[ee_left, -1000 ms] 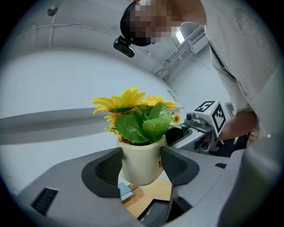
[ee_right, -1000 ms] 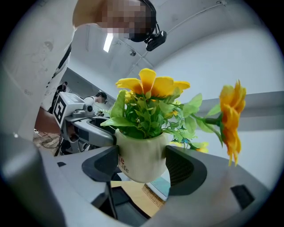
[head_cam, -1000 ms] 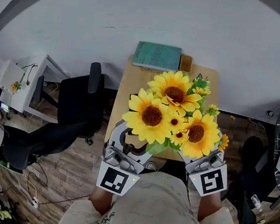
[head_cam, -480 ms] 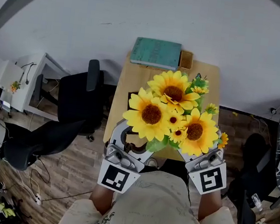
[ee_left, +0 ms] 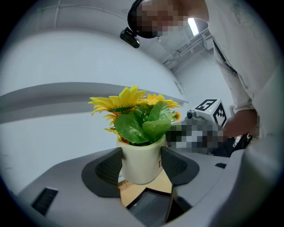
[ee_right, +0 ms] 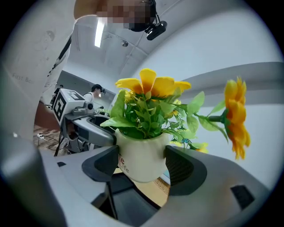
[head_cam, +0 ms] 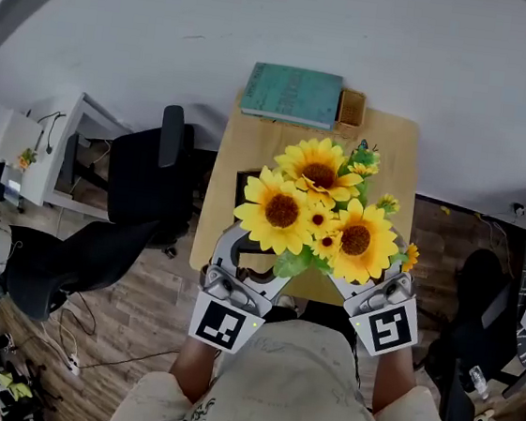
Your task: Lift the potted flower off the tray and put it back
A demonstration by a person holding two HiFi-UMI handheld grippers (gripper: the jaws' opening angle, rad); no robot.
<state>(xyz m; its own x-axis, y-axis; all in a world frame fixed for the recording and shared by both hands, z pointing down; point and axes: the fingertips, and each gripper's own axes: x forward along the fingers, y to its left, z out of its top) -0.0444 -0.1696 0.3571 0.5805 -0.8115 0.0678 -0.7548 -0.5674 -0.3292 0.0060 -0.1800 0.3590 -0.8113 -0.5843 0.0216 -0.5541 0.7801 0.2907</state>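
Both left gripper [ee_left: 142, 165] and right gripper [ee_right: 143, 165] are clamping the lifted potted flower [head_cam: 316, 213]; we're judging a level lowering onto the tray [head_cam: 244, 181] comes next.

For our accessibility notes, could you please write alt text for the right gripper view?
The right claw is shut on a white pot of sunflowers, its two dark pads pressed against the pot's sides. Beneath the pot, a dark tray and a wooden table show between the jaws.
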